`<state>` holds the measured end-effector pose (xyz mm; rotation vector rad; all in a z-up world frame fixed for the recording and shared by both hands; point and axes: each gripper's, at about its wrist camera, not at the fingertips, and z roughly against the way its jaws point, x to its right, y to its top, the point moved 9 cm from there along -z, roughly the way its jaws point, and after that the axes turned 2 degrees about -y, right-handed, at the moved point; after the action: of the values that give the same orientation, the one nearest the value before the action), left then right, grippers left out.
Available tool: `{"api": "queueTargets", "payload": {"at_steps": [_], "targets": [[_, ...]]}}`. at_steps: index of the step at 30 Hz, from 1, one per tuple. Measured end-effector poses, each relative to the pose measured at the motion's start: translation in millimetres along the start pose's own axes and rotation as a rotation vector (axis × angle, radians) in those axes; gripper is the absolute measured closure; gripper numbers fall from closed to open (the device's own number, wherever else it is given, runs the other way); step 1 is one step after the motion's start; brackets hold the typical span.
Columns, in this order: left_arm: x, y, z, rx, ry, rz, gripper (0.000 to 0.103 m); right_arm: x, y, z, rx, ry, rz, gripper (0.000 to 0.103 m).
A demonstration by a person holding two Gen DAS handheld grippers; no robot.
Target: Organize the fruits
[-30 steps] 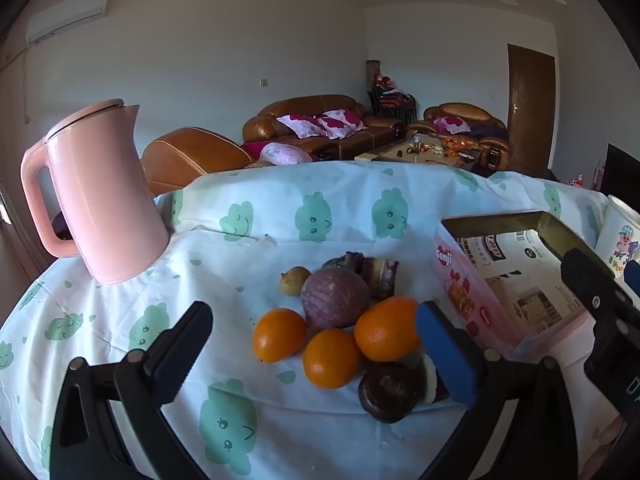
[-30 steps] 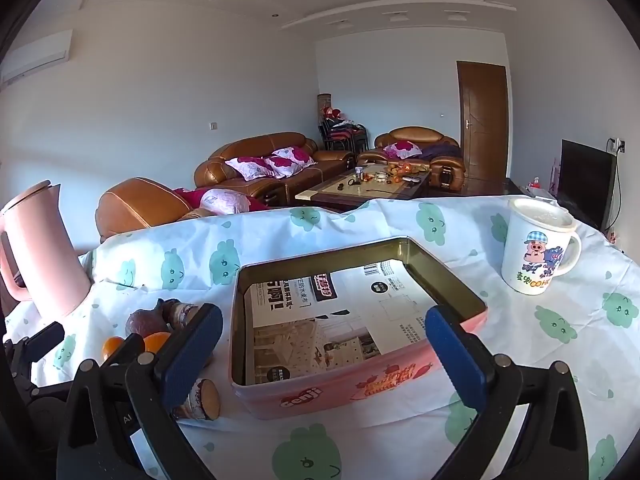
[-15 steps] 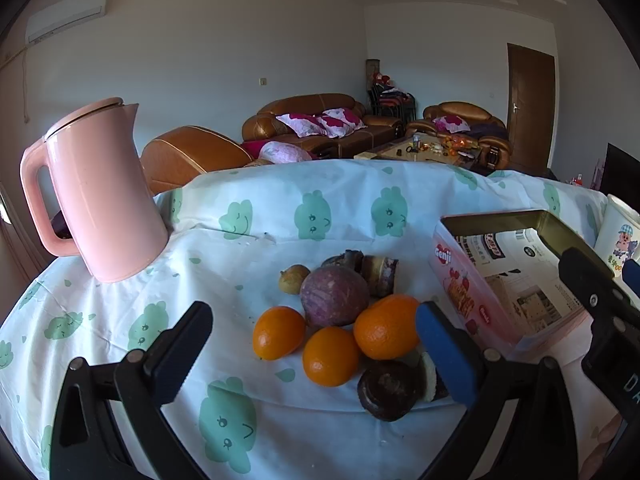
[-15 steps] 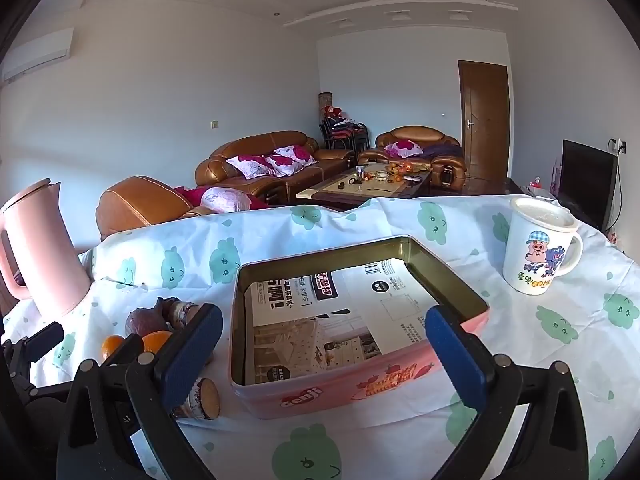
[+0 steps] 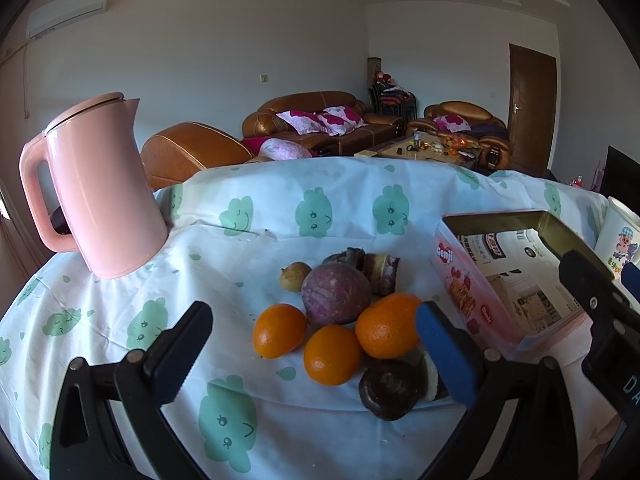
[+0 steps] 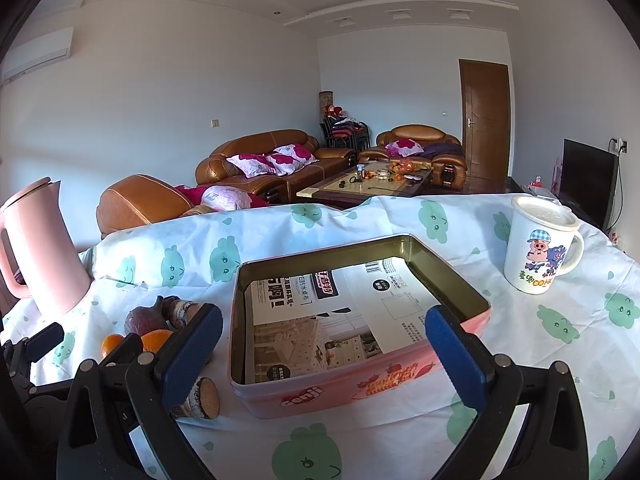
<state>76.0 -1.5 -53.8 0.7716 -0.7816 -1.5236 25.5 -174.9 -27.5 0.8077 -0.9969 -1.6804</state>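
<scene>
A pile of fruit lies on the tablecloth in the left wrist view: three oranges (image 5: 331,354), a purple round fruit (image 5: 335,293), a small brown fruit (image 5: 295,276) and dark cut pieces (image 5: 390,388). My left gripper (image 5: 316,354) is open and empty, just in front of the pile. A pink tin (image 6: 360,384), lined with newspaper and holding no fruit, stands to the right of the pile. My right gripper (image 6: 320,352) is open and empty, in front of the tin. The pile shows at left in the right wrist view (image 6: 146,320).
A pink kettle (image 5: 96,188) stands at the back left of the table. A white cartoon mug (image 6: 538,250) stands at the right. The tablecloth (image 5: 240,240) is white with green prints. Sofas and a coffee table lie beyond the table.
Both views have shifted very slightly; the grippers stay open and the fruit and the tin have not moved.
</scene>
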Motion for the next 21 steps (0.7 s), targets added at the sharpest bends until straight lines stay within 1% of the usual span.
{"api": "queueTargets", "payload": {"at_steps": [12, 21], "targets": [[-0.9, 0.2, -0.3, -0.001, -0.001, 0.0, 0.0, -0.2, 0.6, -0.1, 0.002, 0.001, 0.0, 0.001], [-0.4, -0.5, -0.1, -0.003, -0.001, 0.004, 0.0, -5.6, 0.6, 3.1, 0.009, 0.018, 0.015, 0.001]]}}
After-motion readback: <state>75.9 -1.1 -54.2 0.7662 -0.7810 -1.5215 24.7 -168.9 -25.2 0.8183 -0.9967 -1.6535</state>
